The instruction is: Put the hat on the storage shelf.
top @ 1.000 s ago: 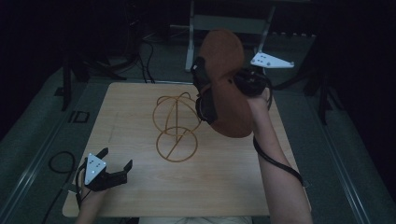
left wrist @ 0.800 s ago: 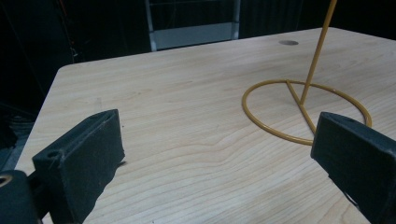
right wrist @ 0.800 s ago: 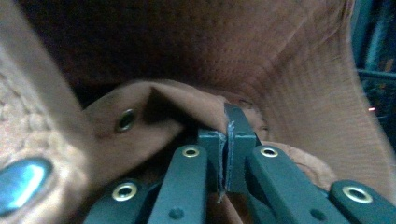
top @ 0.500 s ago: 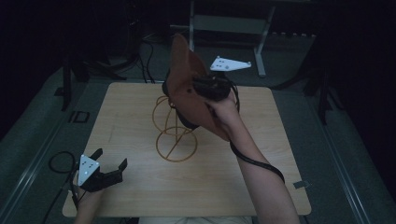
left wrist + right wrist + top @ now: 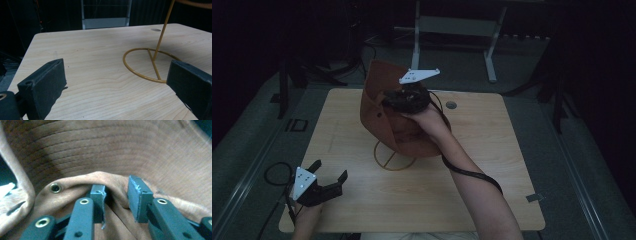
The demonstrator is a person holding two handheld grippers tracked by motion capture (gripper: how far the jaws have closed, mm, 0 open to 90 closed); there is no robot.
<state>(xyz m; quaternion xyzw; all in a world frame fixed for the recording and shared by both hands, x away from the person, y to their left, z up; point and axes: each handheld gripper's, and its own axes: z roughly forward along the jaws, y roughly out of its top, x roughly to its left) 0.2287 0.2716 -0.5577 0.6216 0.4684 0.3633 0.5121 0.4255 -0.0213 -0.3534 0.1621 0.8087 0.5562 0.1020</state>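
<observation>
A brown cloth hat (image 5: 382, 110) hangs over the top of a gold wire stand (image 5: 394, 159) at the table's middle and hides the stand's upper part. My right gripper (image 5: 404, 97) sits at the hat's crown. In the right gripper view a soft fold of the hat (image 5: 112, 152) lies between the jaws of this gripper (image 5: 116, 188); they have just been opening and stand apart, not pressing the cloth. My left gripper (image 5: 329, 171) rests open at the table's front left corner. Nothing lies between the jaws of the left gripper (image 5: 116, 72), which face the stand's ring base (image 5: 150, 65).
The light wooden table (image 5: 492, 165) has a round cable hole (image 5: 451, 105) near its back edge. A metal frame (image 5: 417, 30) stands behind the table. The right gripper's cable (image 5: 472, 173) loops under the forearm. Dark floor surrounds the table.
The right hand has carried the hat leftward and down onto the stand, turning its opening downward. The stand's upper loops are now covered. The left gripper has kept its place.
</observation>
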